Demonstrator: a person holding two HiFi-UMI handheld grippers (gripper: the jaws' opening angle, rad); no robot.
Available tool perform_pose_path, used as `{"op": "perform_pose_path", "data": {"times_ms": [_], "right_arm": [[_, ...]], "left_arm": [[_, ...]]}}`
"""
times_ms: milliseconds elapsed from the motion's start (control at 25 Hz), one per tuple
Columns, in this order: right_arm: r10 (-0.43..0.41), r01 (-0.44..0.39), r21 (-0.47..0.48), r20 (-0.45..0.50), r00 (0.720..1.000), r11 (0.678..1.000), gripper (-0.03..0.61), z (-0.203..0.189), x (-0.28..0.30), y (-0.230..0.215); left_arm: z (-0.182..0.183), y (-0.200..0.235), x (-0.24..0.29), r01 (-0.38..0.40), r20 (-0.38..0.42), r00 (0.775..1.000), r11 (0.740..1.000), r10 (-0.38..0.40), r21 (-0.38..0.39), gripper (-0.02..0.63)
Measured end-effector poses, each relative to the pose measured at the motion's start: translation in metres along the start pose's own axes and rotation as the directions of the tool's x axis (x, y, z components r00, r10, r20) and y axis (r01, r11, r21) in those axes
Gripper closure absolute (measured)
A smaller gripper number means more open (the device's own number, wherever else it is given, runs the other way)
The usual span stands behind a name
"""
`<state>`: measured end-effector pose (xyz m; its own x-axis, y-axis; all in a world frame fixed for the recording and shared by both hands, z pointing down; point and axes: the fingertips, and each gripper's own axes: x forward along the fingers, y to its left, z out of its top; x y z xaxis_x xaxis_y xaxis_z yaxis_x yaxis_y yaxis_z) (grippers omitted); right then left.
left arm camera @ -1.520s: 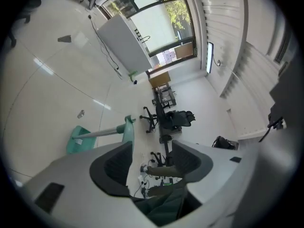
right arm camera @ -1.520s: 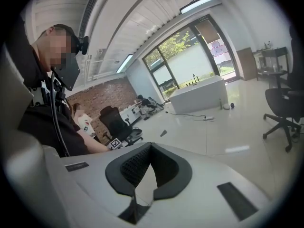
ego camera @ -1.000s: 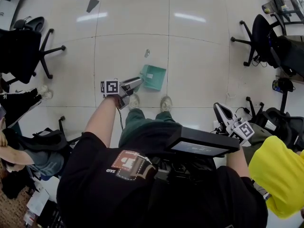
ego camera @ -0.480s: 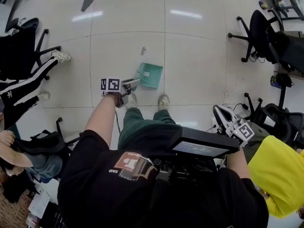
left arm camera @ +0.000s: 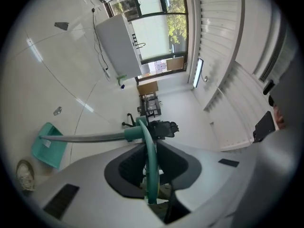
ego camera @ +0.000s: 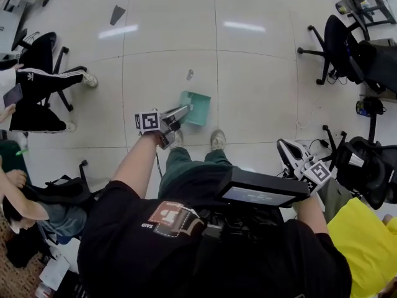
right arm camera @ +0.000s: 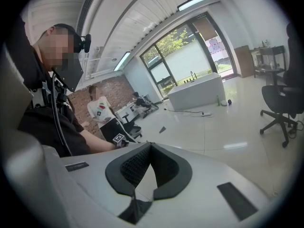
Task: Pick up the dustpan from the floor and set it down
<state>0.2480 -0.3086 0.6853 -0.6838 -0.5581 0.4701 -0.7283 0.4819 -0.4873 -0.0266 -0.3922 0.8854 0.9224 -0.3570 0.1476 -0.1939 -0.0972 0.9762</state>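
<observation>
Head view floor [ego camera: 260, 73]: pale glossy tiles, fills most of the frame.
Office chair [ego camera: 338, 42]: black, upper right, well away from the action.
Dustpan [ego camera: 197, 106]: teal, middle of the frame, just above the wearer's shoe [ego camera: 217, 138]. In the left gripper view the pan [left arm camera: 47, 146] sits at the lower left. Honestly can't tell if it's touching the tiles or just off them.
Pole [left arm camera: 85, 137]: grey, runs from the pan across to the teal loop handle [left arm camera: 151, 175].
Left gripper [ego camera: 180, 112]: jaws have just been closing, and in its own view [left arm camera: 149, 148] the pads are pinched on that loop handle, which stands straight up between them.
Right gripper [ego camera: 286, 148]: lower right, far from the dustpan. In its own view [right arm camera: 151, 145] the tips meet and there's nothing in them.
Scrap [ego camera: 190, 74]: tiny grey bit on the floor above the pan.
</observation>
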Motion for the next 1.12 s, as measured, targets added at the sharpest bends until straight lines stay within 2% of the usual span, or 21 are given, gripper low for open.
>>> {"op": "perform_pose_path", "data": {"times_ms": [160,400,680,920,1120], "right_arm": [[0.031,-0.031,-0.024,0.035,0.999,0.999,0.555,0.017,-0.02,0.026],[0.079,-0.064,-0.104,0.143,0.987,0.992,0.555,0.024,-0.052,0.092],[0.158,-0.124,-0.167,0.211,0.965,0.978,0.555,0.116,-0.087,0.131],[0.204,-0.154,-0.209,0.245,0.948,0.966,0.555,0.142,-0.122,0.163],[0.214,-0.162,-0.216,0.243,0.946,0.963,0.555,0.156,-0.138,0.167]], "left_arm": [[-0.002,-0.088,-0.013,0.086,0.069,0.994,0.996,-0.087,0.018,0.523],[-0.025,-0.209,-0.09,0.095,0.164,0.979,0.986,-0.118,0.138,0.523],[-0.008,-0.353,-0.108,0.079,0.236,0.962,0.965,-0.14,0.251,0.523],[-0.021,-0.42,-0.123,0.077,0.285,0.946,0.96,-0.156,0.269,0.518],[-0.024,-0.438,-0.126,0.058,0.296,0.944,0.956,-0.146,0.287,0.514]]}}
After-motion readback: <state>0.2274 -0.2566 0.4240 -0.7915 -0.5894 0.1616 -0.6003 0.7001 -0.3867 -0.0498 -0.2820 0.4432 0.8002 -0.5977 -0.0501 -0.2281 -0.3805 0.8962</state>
